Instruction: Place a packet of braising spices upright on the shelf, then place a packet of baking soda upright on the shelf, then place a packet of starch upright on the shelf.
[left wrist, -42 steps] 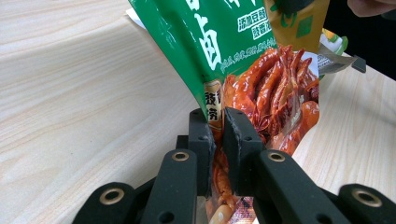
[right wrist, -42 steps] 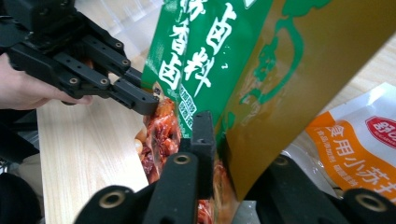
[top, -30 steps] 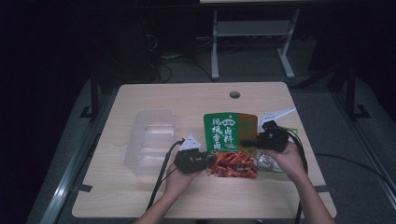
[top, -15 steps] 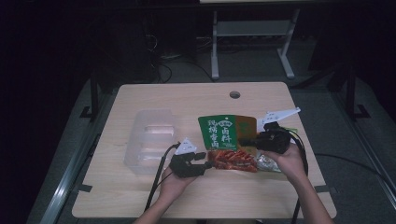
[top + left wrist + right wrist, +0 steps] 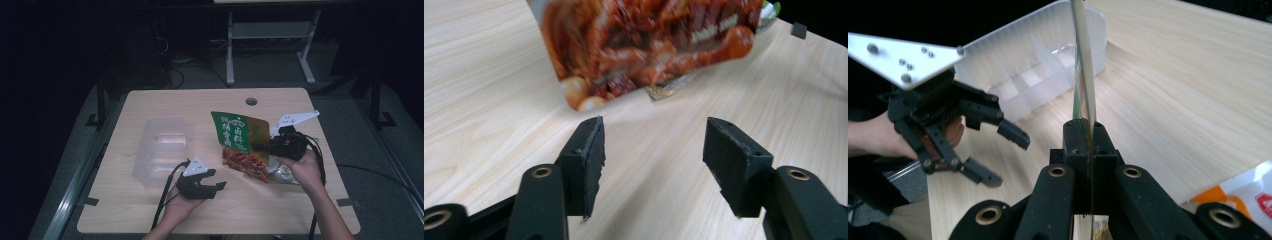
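Clamping right gripper (image 5: 1083, 145) on snack bag (image 5: 242, 145) edge, jaws pinching it tight; I'm holding bag tilted up off table (image 5: 150, 210), right of middle. Left gripper (image 5: 217, 187) hanging released, jaws spread wide, just short of bag's lower corner. Clear plastic box (image 5: 162, 150) sitting left of bag. Second packet (image 5: 287, 175) lying under my right hand (image 5: 305, 167).

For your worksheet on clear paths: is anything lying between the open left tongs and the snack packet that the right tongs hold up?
Nothing visible. In the left gripper view, bare wooden table lies between the left tongs and the snack packet. The right tongs are shut on the packet's edge.
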A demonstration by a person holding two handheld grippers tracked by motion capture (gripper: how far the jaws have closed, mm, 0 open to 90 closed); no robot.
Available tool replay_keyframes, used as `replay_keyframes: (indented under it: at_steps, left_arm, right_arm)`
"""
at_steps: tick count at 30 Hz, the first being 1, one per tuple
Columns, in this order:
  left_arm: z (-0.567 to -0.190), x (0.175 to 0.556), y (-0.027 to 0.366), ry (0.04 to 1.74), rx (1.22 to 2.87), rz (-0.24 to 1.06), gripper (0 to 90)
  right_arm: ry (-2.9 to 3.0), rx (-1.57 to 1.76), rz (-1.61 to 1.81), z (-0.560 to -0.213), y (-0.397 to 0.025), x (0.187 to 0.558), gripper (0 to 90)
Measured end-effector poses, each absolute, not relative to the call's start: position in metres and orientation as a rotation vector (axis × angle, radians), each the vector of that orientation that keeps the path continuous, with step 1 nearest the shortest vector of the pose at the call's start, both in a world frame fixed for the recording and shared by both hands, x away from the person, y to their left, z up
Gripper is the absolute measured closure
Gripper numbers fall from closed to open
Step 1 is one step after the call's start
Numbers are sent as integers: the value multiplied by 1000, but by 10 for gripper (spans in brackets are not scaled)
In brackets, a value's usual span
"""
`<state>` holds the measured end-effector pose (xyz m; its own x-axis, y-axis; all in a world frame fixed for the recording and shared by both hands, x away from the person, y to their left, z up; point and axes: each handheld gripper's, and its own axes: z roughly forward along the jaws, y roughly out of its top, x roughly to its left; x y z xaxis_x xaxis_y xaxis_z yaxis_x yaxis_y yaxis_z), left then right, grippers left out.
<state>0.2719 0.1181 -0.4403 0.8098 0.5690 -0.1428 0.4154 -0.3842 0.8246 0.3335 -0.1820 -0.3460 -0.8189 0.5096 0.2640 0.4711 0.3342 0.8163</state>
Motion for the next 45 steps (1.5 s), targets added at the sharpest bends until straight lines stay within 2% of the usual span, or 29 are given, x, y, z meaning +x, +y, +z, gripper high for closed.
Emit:
replay_keyframes:
  at_steps: [12, 45]
  left_arm:
    - [-442, 263, 124, 690, 2049, 210, 271]
    - [-440, 254, 127, 647, 2048, 249, 233]
  right_arm:
    - [2532, 895, 1506, -325, -164, 338, 894]
    - [2538, 832, 1516, -291, -114, 364, 894]
